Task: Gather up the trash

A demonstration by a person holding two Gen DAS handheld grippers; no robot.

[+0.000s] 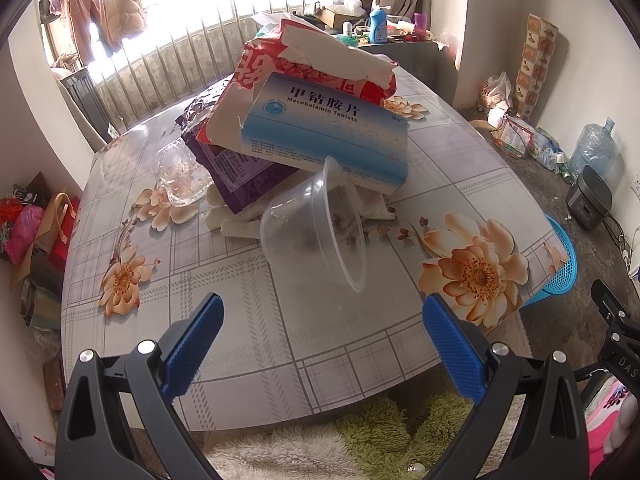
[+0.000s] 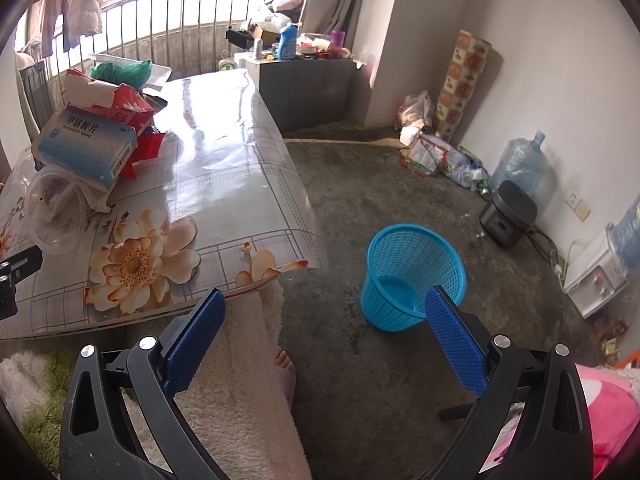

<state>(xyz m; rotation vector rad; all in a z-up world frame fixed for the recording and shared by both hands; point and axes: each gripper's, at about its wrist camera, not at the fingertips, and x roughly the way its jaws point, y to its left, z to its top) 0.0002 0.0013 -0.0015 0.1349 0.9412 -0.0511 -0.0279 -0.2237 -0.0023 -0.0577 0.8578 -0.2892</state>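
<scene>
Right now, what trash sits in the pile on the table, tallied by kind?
Cardboard boxes: 2, blue medicine box and torn red box
Clear plastic containers: 2, tipped bowl and crinkled cup
Purple packet: 1
Total: 5

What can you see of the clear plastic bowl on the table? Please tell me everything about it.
The clear plastic bowl is round, thin-walled and see-through, with a flared rim. It lies tipped on its side on the floral tablecloth, its opening facing right in the left wrist view. It looks empty. Its upper rim leans against the blue medicine box, at the near edge of the trash pile. White crumpled paper lies beside it. Neither gripper touches it.
</scene>
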